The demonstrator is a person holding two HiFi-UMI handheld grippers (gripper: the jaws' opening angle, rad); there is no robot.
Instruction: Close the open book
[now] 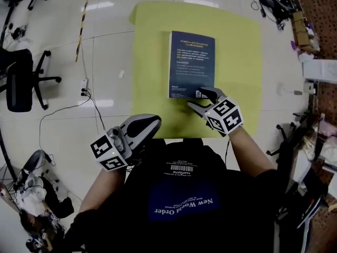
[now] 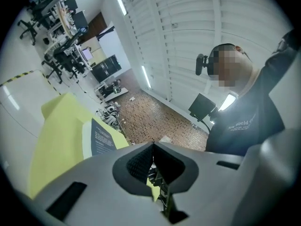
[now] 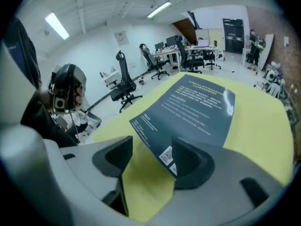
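Closest to the camera is the person's black shirt point(image 1: 181, 194), with both forearms reaching forward from it. On the left, over the white floor point(image 1: 105, 46) and off the near-left corner of the yellow table point(image 1: 237, 46), hangs the left gripper point(image 1: 155, 123). Its own view shows the two dark pads brought together at their tips, with nothing between them. Further left on the floor stand a black office chair point(image 1: 21, 78) and a socket strip with a cable point(image 1: 84, 86).

At the middle of the table lies the book point(image 1: 191, 62), closed and flat, with its dark blue back cover and white print facing up and its long sides running away from the person.

To the right, at the book's near right corner, is the right gripper point(image 1: 201, 99), tilted down toward the table. Its jaws stand wide apart. In the right gripper view the corner of the cover with the barcode label reaches into the gap and lies just against the right-hand jaw, while the left-hand jaw is clear of the book over bare yellow table. The pads do not clamp the book.
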